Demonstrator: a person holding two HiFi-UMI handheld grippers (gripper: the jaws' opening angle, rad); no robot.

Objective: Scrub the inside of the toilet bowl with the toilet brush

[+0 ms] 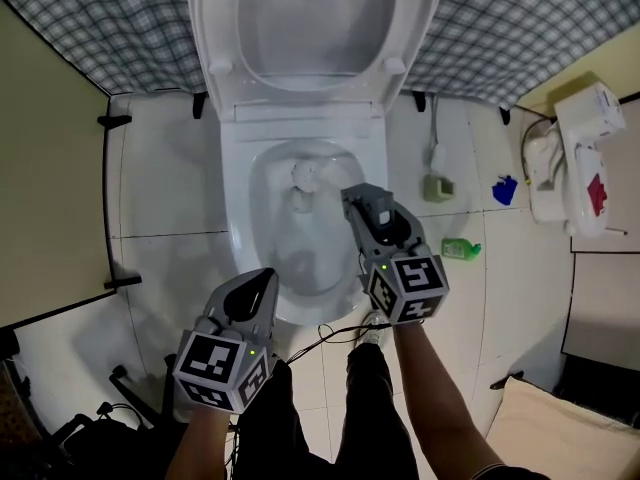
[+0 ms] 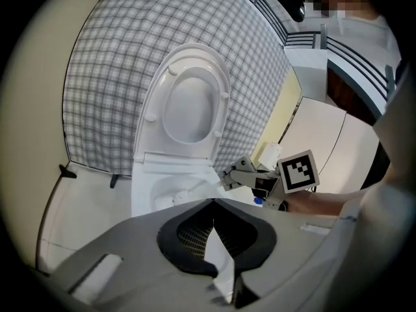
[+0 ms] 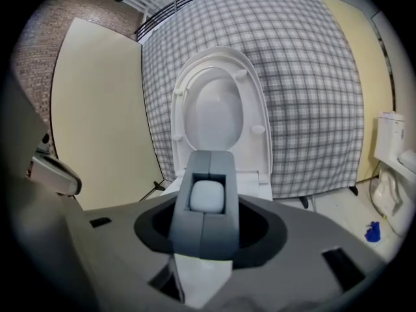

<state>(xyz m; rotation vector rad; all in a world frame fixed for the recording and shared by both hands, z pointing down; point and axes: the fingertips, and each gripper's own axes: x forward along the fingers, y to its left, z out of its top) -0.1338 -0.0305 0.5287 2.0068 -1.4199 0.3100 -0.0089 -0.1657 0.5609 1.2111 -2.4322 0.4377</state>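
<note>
Scrubbing looks just begun or about to begin: the toilet brush (image 1: 303, 177) has its white head low inside the toilet bowl (image 1: 238, 230), centre of the head view, towards the back wall.

Risks (judged):
1. The handle is held only near its end by the right tongs (image 1: 352, 198). A hard push on the porcelain could twist or slide it in the pads, and the head would skate off the wall.
2. Fast strokes would flick water over the rim onto the tiled floor (image 1: 160, 188).
3. A black cable (image 1: 325, 330) hangs by the bowl's front edge, lower centre, and could snag on a long stroke.
4. The raised seat and lid (image 1: 300, 28) stand upright at the top of the frame. A knock from the brush handle could drop them.

Right tongs: closed part-way on the pale handle, which fills the gap between the jaws in the right gripper view.

Left tongs (image 1: 266, 278): jaws together at the tips, nothing between them. They hover over the bowl's front-left rim, touching nothing that I can see.
</note>
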